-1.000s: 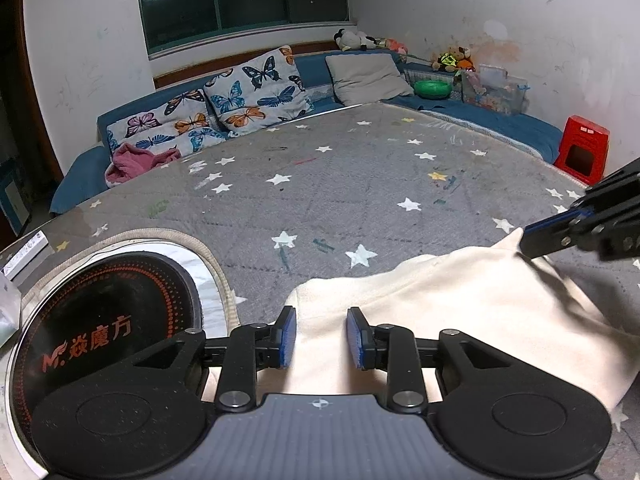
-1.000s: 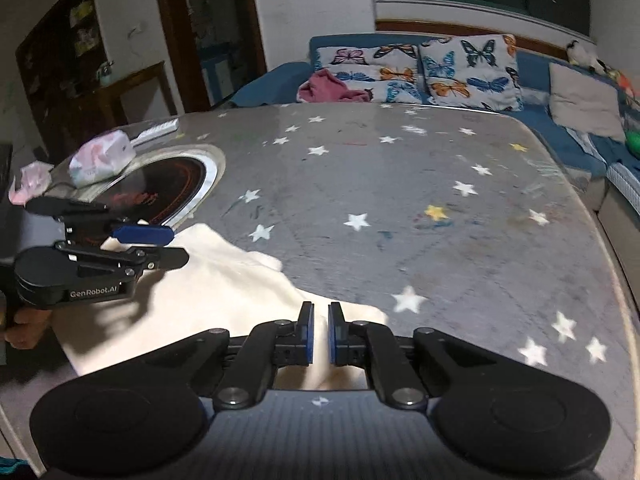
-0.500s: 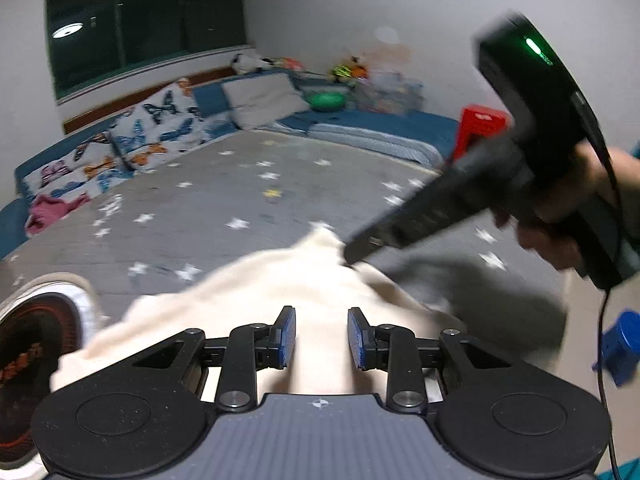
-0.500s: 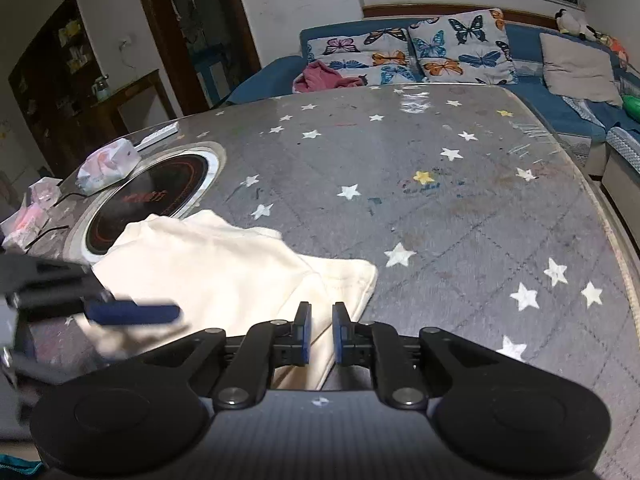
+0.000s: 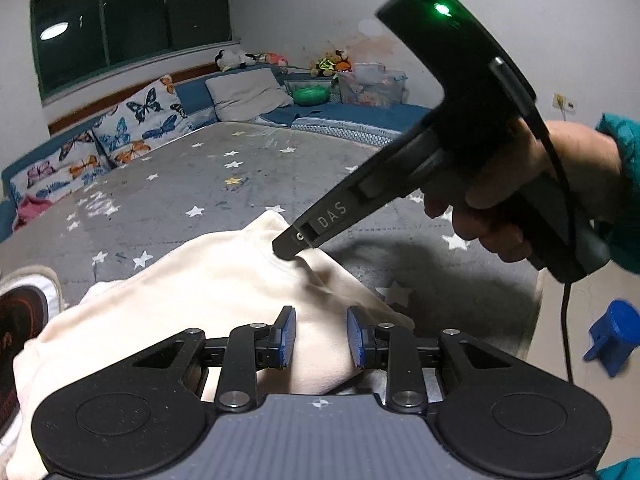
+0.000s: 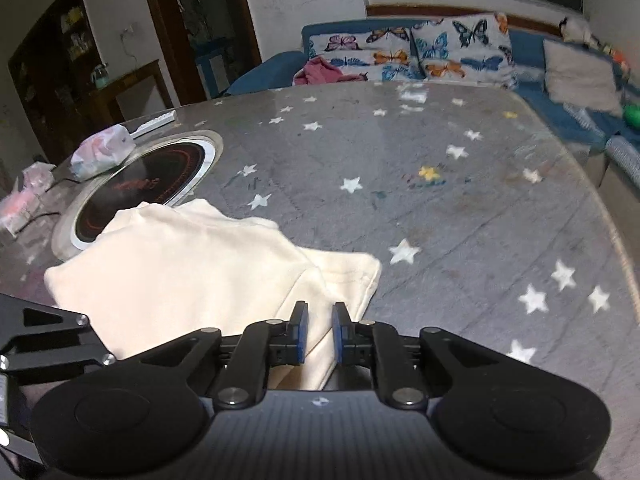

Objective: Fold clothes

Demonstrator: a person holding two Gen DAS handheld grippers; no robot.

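On the star-patterned desk (image 6: 460, 216), cream garment (image 6: 192, 276) lies partly folded, one edge overlapping the round cooktop (image 6: 136, 192). Left hand-held gripper (image 5: 321, 338): jaws parted, blue pads to either side of a raised ridge of the cloth; pad contact cannot be told. Right hand-held gripper (image 6: 319, 333): narrow gap, cloth running between the pads; whether it pinches is unclear. From the left wrist, its tip presses the garment's far fold, person's hand (image 5: 532, 184) on the handle.

The shirt (image 6: 192, 272) lies on the counter (image 6: 460, 216), its far corner over the round cooktop (image 6: 136, 188). A sofa (image 6: 400, 52) sits behind.
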